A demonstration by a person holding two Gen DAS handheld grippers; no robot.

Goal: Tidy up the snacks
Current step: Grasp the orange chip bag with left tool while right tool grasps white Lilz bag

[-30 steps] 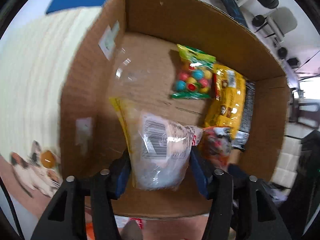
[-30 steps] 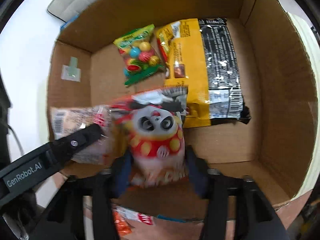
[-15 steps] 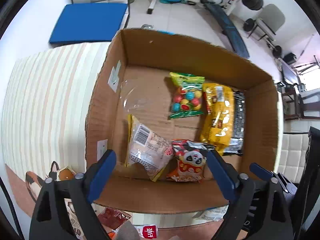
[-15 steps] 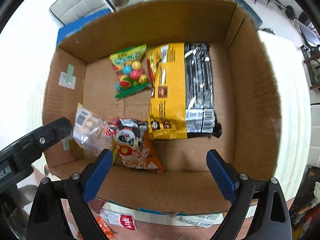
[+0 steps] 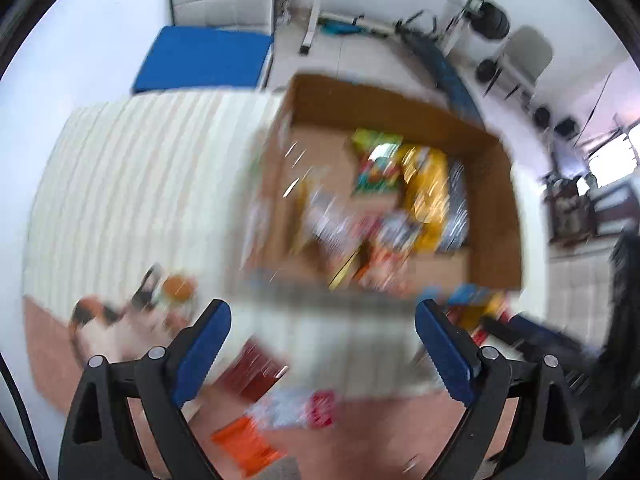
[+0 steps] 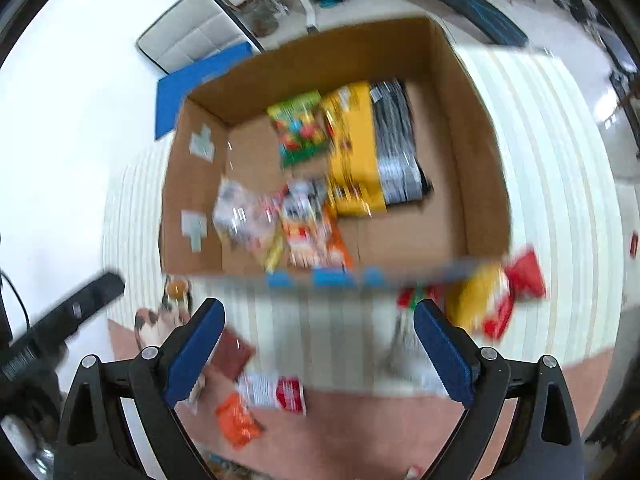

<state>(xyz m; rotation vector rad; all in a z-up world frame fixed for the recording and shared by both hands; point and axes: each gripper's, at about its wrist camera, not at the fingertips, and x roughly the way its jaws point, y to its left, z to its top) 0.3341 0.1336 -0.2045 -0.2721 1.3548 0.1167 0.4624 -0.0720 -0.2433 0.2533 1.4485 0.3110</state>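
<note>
Snacks [image 6: 320, 184] in cardboard box [image 6: 472, 152], loose packets [image 6: 272, 392] near, both claws [image 5: 322, 344] [image 6: 318, 338] wide, empty.

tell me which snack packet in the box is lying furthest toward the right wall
The black packet. It lies along the right edge of the yellow packet, nearest the cardboard box wall on that side; the others sit further left.

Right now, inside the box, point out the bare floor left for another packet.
In the cardboard box, bare floor lies along the near right, between the black packet and the right wall, and at the far left corner beside the green candy bag. The near left is crowded: clear packet against panda packet.
</note>
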